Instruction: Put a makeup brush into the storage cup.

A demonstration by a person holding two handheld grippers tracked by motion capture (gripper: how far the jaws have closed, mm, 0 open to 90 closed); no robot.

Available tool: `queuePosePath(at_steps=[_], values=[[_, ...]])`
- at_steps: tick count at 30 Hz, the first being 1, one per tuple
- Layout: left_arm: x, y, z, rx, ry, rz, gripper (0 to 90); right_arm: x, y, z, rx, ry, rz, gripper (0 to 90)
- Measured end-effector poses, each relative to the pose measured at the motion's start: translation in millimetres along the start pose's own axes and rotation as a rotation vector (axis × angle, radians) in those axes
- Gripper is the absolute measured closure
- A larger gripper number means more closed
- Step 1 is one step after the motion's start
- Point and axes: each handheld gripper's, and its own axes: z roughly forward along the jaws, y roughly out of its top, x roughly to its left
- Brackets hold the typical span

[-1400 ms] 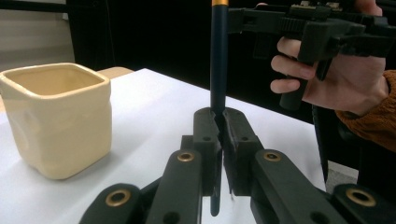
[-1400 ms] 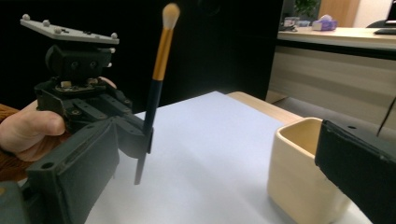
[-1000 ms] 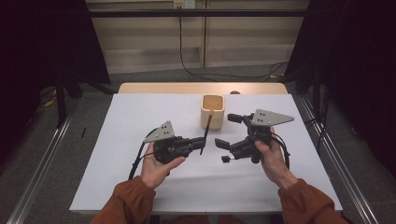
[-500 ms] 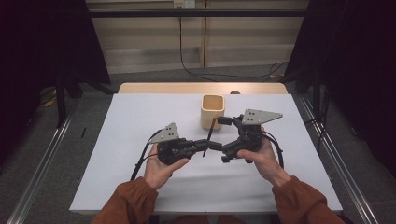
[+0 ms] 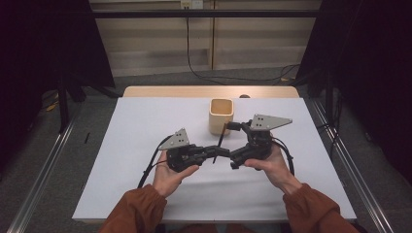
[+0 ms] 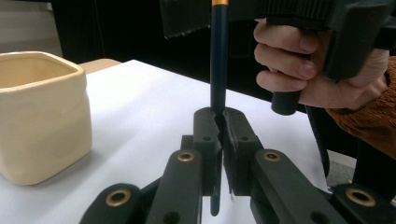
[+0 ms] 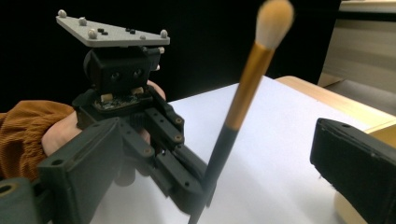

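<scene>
Right now my left gripper (image 5: 214,151) is pinching a brush (image 6: 217,60) by the lower end of its dark handle, jaws pressed tight on it. In the left gripper view the handle rises straight up from between the jaws toward twelve o'clock, a gold band at the top edge. In the right gripper view the brush (image 7: 243,100) leans toward one o'clock, its gold ferrule and pale bristle tip blurred at the top, the left gripper (image 7: 187,186) clamped on the handle's foot.

My right gripper (image 5: 231,133) stands spread, its jaws having just been closing a little; the brush handle stands between them, with neither pad pressing on it. Its two black jaws sit at the picture's lower left and right edges in its own view.

From above, both grippers meet near the middle of the white surface (image 5: 121,160), left at about eight o'clock from the cup (image 5: 221,116), right at about five. The cream cup stands upright on the surface, just beyond the grippers. The brush (image 5: 221,140) shows as a thin dark line tilted toward the cup.

My right hand (image 6: 303,60) wraps its gripper's grip.
</scene>
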Motion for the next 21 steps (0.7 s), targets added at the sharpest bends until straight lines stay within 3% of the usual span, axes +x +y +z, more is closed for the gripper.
queuePosePath(at_steps=[2,4,12,14,21], values=[[-0.8,-0.3,0.4,0.004,-0.004,0.003,84.9,0.5,0.1,-0.1,-0.009,-0.001,-0.005,8.5],[-1.7,-0.7,1.0,-0.001,-0.001,0.004,84.9,3.1,-0.4,-0.9,-0.045,0.001,-0.013,18.0],[-2.7,-0.8,0.9,-0.002,0.000,0.007,84.9,-0.9,-0.3,-4.4,-0.052,0.052,0.036,35.9],[-2.2,-0.9,1.3,-0.004,0.002,0.004,84.9,-1.7,-1.1,-4.6,-0.050,0.069,0.049,46.1],[-1.4,-0.7,0.0,-0.005,0.004,0.004,84.9,-6.8,-3.0,-6.0,-0.054,0.067,0.070,62.4]])
